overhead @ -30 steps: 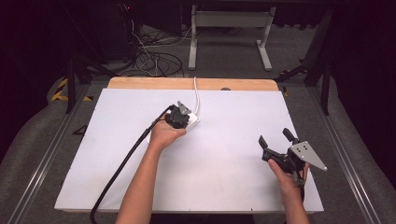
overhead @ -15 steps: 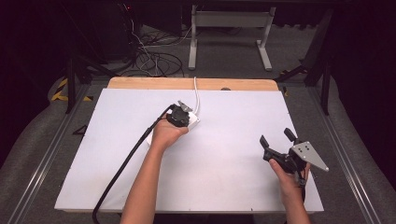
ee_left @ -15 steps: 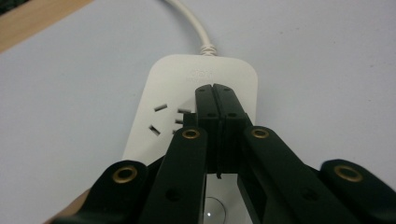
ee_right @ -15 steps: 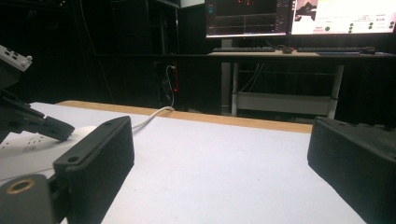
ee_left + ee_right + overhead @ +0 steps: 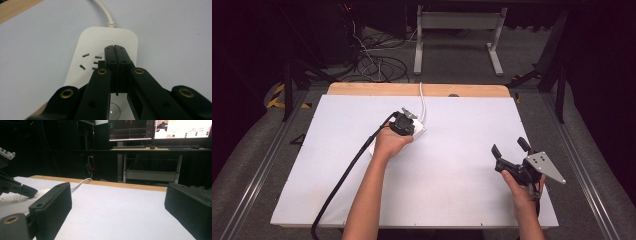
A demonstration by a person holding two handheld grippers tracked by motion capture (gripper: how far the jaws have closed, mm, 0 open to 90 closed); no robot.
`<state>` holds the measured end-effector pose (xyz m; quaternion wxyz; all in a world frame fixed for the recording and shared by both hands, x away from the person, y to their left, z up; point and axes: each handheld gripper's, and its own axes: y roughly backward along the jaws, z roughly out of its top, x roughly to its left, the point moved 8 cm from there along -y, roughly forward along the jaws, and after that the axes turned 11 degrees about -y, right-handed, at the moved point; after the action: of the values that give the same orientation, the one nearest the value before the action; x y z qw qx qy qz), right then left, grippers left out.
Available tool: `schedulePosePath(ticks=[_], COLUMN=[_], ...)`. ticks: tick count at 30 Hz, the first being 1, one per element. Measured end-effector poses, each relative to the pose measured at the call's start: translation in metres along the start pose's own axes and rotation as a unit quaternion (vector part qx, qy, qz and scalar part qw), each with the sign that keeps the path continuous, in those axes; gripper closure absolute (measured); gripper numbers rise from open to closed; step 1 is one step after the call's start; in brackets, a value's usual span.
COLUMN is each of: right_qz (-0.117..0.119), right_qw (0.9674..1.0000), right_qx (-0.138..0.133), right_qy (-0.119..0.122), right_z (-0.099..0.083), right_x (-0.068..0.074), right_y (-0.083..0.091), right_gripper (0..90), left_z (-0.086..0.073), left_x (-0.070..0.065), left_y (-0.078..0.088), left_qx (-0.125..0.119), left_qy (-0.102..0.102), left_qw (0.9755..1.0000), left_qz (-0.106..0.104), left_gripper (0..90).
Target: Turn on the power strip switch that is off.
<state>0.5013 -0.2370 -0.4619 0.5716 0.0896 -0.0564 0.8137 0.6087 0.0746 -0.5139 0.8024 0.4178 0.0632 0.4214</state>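
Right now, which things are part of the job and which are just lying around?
Probably part of the job:
- white power strip with its cord
- left hand-held gripper, shut above the strip
- right hand-held gripper, open

Just lying around:
- cables on the floor
- monitors

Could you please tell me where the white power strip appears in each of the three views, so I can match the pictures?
High view: the power strip lies at centre-left of the white board, mostly under the left gripper.
Left gripper view: it sits in the middle, under the shut jaws, sockets to their left.
Right gripper view: its pale end shows at the far left edge.
Shared landmark: its white cable, running to the wooden table edge.
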Motion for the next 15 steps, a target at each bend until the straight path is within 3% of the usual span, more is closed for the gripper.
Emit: schedulePosePath(ticks=[10, 13, 15], right_qz=[0.0, -0.003, -0.003], right_qw=[1.0, 1.0, 1.0], right_qx=[0.0, -0.002, -0.003], right_qy=[-0.002, -0.003, -0.003], right_z=[0.0005, 0.0014, 0.0019], right_x=[-0.0009, -0.002, -0.0026], right_y=[0.0007, 0.0021, 0.0026], right_gripper=[8.0, 8.0, 8.0], left_z=[0.0013, 0.0012, 0.0014], left_x=[-0.0011, -0.0009, -0.0017], left_y=[-0.0006, -0.0006, -0.0008], left_qx=[0.009, 0.01, 0.011], left_qy=[-0.002, 0.007, -0.001], left_qw=[0.9999, 0.9999, 0.9999], left_qz=[0.004, -0.004, 0.002], left_gripper=[90.0, 90.0, 90.0])
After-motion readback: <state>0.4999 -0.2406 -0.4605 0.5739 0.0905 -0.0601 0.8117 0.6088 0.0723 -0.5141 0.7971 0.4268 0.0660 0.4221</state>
